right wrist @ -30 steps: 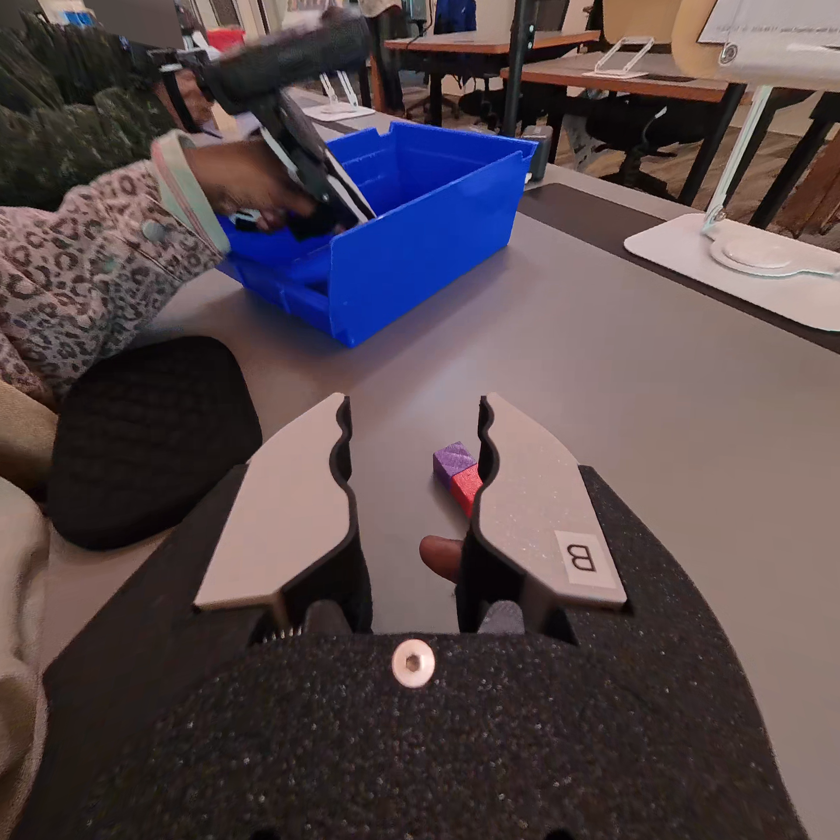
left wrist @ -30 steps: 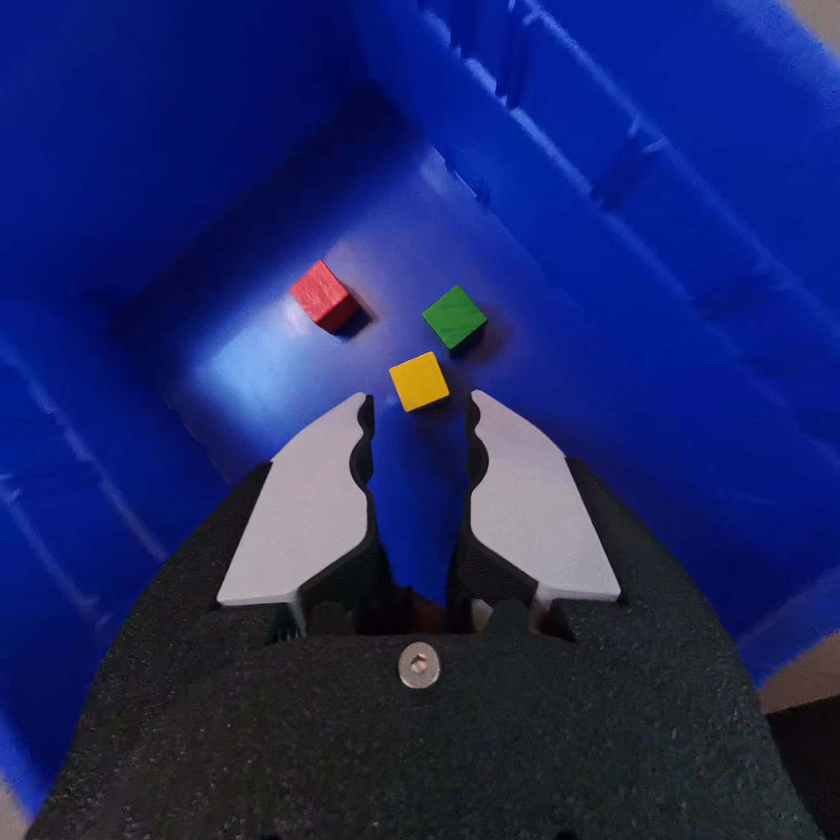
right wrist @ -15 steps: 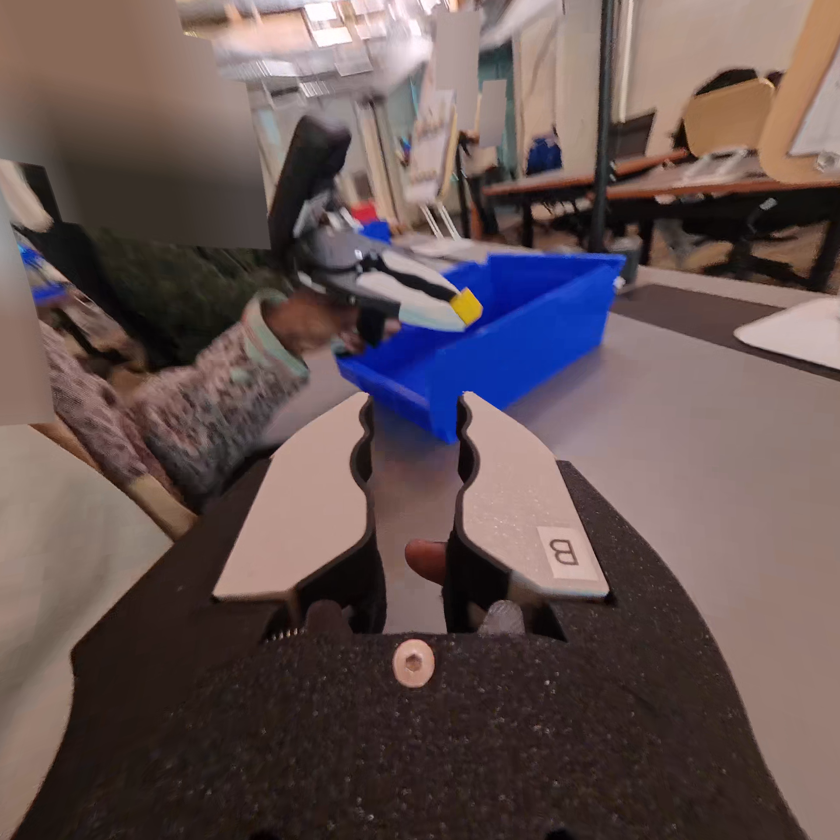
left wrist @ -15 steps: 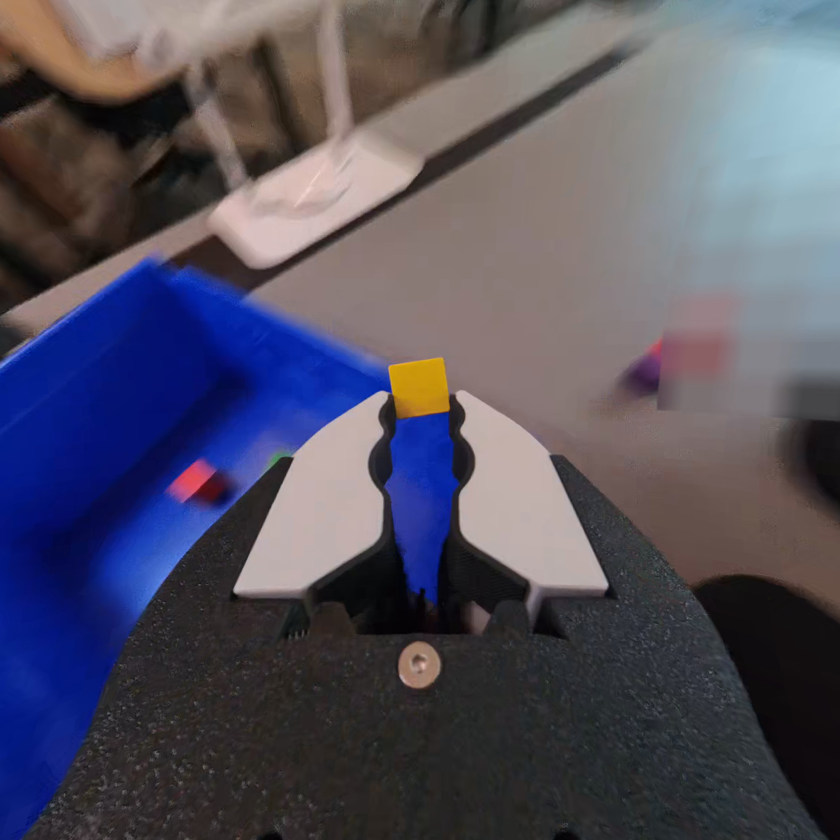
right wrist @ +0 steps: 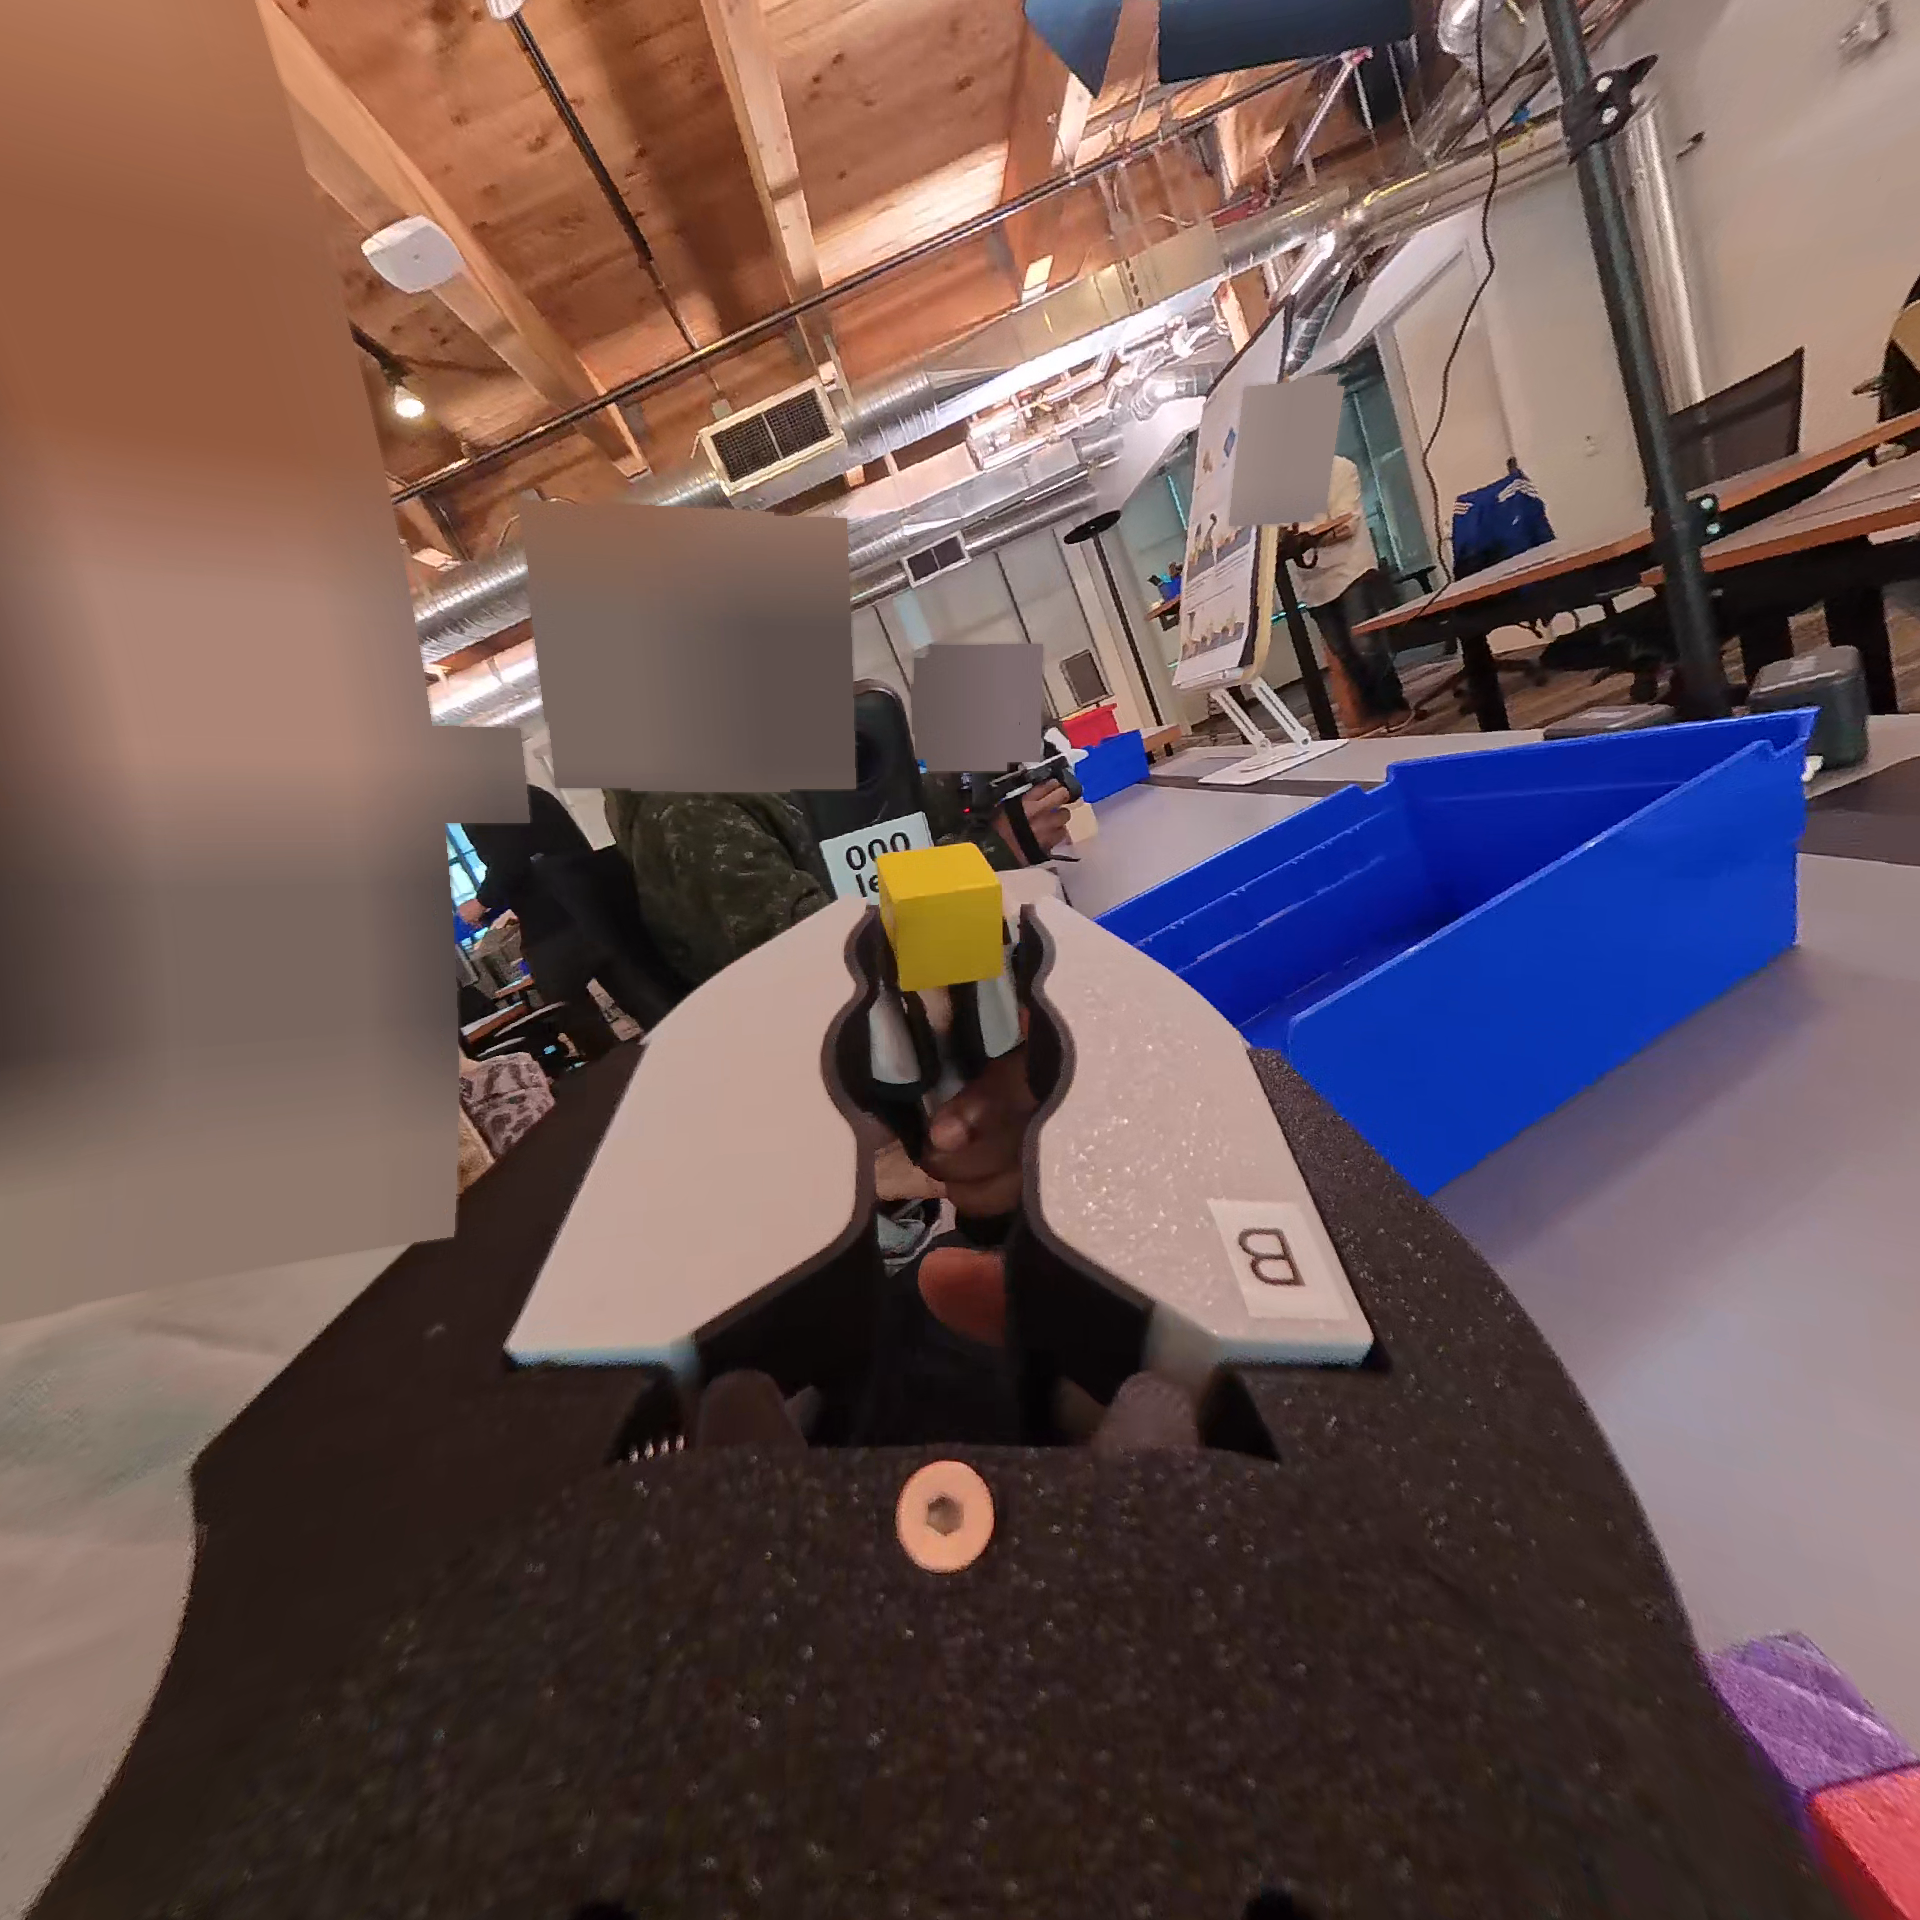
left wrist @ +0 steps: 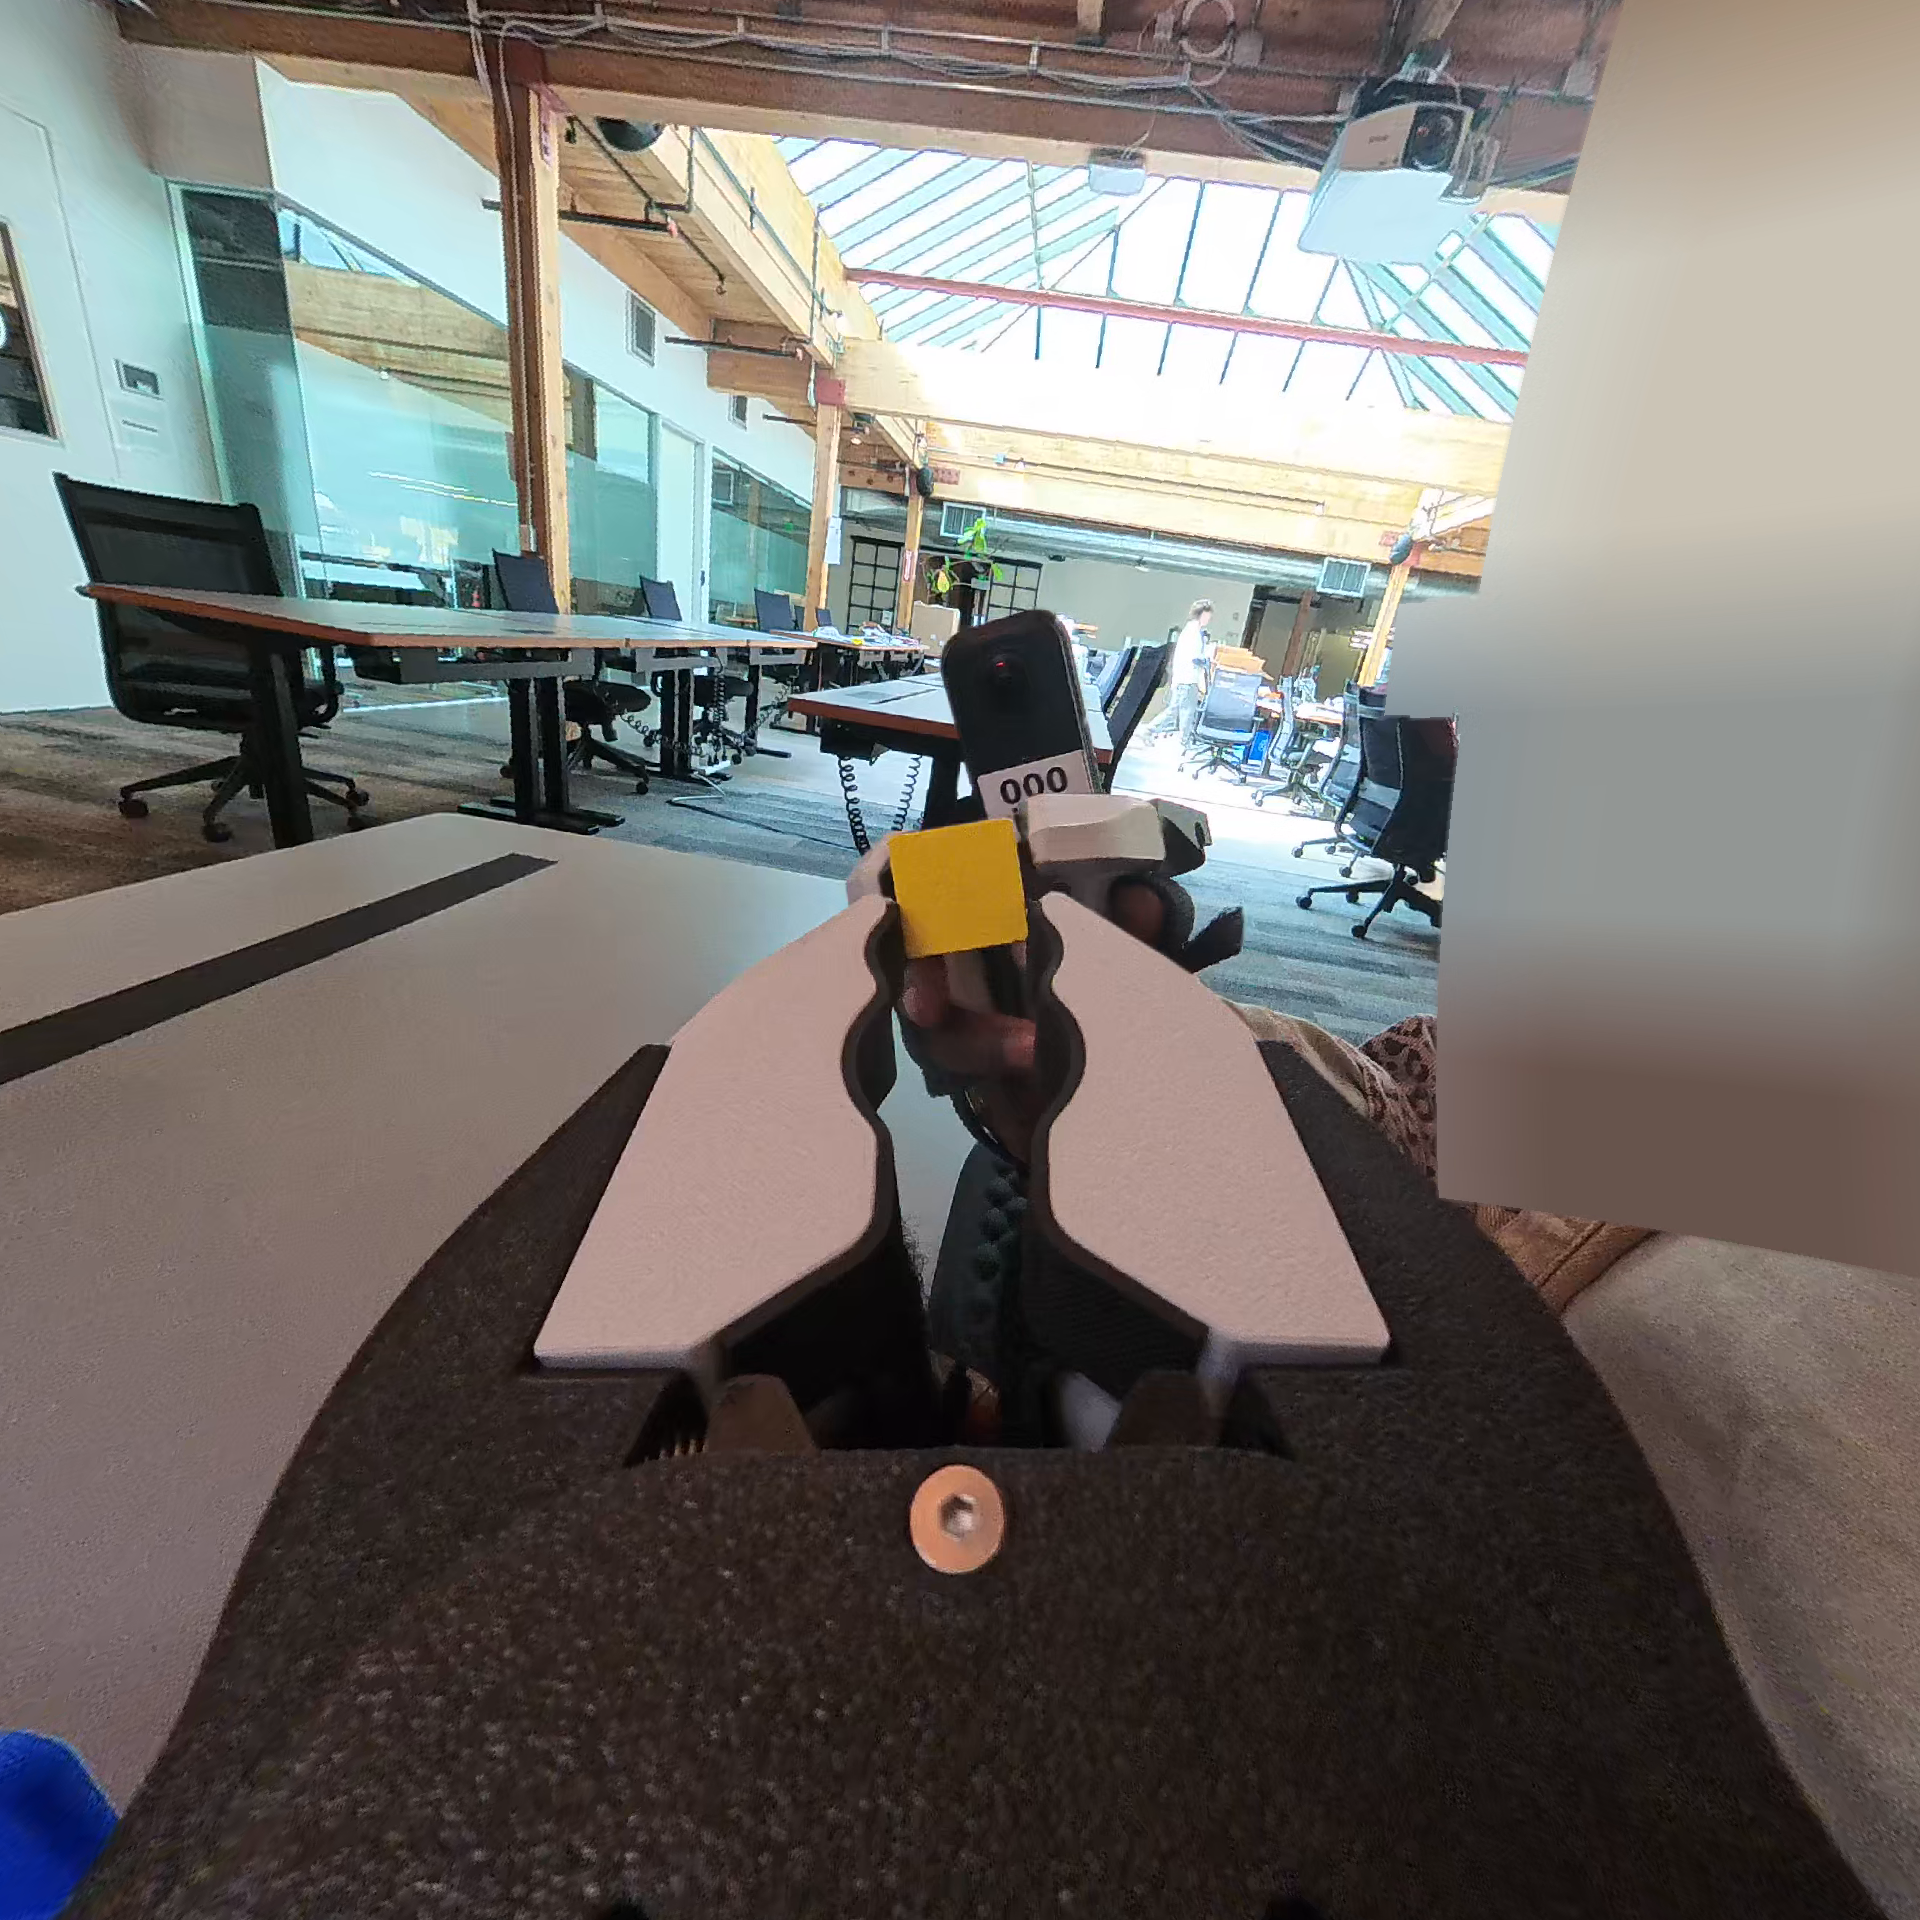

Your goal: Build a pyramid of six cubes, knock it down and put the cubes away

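Gripped the yellow cube (left wrist: 958, 885) at the very tips of the left tongs (left wrist: 961, 925), clenched on its two side faces, at the centre of the frame and well above the grey desk (left wrist: 312, 1039). Showed most of the cube proud of those tips, so a shallow hold by the look of it, best kept squeezed evenly and level. Met it nose to nose with the right tongs (right wrist: 943, 930), narrowed to about the cube's width and flanking it at mid-frame; could not tell whether these pressed on it or merely stood beside it. Looked well centred between them, with the left tongs' fingers (right wrist: 891, 1039) showing just beneath the cube. Left a blue bin (right wrist: 1558, 935) on the desk at the right of the frame, and a purple block (right wrist: 1808, 1714) touching a red block (right wrist: 1870, 1839) at the lower right corner.
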The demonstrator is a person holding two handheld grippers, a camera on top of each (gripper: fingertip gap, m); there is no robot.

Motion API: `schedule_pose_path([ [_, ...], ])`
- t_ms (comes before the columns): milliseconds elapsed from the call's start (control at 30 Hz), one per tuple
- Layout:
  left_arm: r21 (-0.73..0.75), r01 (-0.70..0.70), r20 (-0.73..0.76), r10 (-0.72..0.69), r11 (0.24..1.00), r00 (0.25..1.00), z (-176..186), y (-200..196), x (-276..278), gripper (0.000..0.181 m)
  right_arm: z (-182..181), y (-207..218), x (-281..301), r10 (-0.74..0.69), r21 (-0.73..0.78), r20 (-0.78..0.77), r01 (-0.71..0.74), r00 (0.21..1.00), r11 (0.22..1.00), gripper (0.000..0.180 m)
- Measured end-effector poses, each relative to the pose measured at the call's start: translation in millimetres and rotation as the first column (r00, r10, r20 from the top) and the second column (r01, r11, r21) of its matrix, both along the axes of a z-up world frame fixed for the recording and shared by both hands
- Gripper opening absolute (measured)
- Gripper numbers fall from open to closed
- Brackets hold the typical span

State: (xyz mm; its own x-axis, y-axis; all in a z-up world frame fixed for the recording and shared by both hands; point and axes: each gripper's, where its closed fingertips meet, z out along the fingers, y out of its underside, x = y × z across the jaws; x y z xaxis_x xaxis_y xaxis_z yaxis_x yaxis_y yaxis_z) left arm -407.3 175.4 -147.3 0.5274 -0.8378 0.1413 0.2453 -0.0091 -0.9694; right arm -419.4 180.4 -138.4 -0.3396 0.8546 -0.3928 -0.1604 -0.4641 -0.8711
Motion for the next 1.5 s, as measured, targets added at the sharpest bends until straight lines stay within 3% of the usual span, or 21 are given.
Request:
schedule_pose_path([
  [200,-0.04,0.03,-0.009,-0.03,0.999,1.0,-6.5,1.5,4.8,0.022,-3.0,-0.4,1.1,0.018,0.052,0.034,-0.02,0.999,0.998,0.02],
  [267,-0.107,-0.008,-0.065,0.001,0.994,0.998,-16.9,6.6,1.5,0.031,-1.6,7.5,6.6,0.006,0.136,0.087,-0.018,0.996,0.991,0.02],
  [333,-0.16,-0.11,-0.183,0.08,0.981,0.98,-33.9,12.8,-9.2,0.037,-13.2,25.9,13.1,-0.061,0.307,0.265,-0.024,0.962,0.951,0.02],
  [400,-0.174,-0.198,-0.287,0.143,0.965,0.947,-47.0,14.1,-20.7,0.037,-42.5,56.5,22.0,-0.233,0.538,0.49,-0.081,0.84,0.839,0.02],
  [467,-0.172,-0.246,-0.337,0.178,0.954,0.925,-53.1,13.0,-29.6,0.038,-78.3,82.0,34.9,-0.382,0.658,0.665,-0.261,0.642,0.706,0.02],
  [567,-0.173,-0.276,-0.332,0.208,0.945,0.92,-53.7,13.1,-38.1,0.038,-116.3,90.7,43.8,-0.435,0.608,0.792,-0.484,0.428,0.629,0.02],
  [667,-0.177,-0.304,-0.336,0.233,0.936,0.913,-56.1,13.6,-45.4,0.041,-137.1,96.8,46.5,-0.489,0.572,0.814,-0.579,0.313,0.581,0.02],
  [1000,-0.165,-0.348,-0.353,0.274,0.923,0.894,-58.7,12.8,-60.1,0.041,-161.3,101.0,42.5,-0.493,0.501,0.845,-0.629,0.206,0.595,0.02],
  [1500,-0.172,-0.36,-0.359,0.282,0.917,0.89,-64.3,13.0,-66.0,0.041,-167.5,102.6,36.1,-0.482,0.484,0.854,-0.637,0.195,0.6,0.02],
])
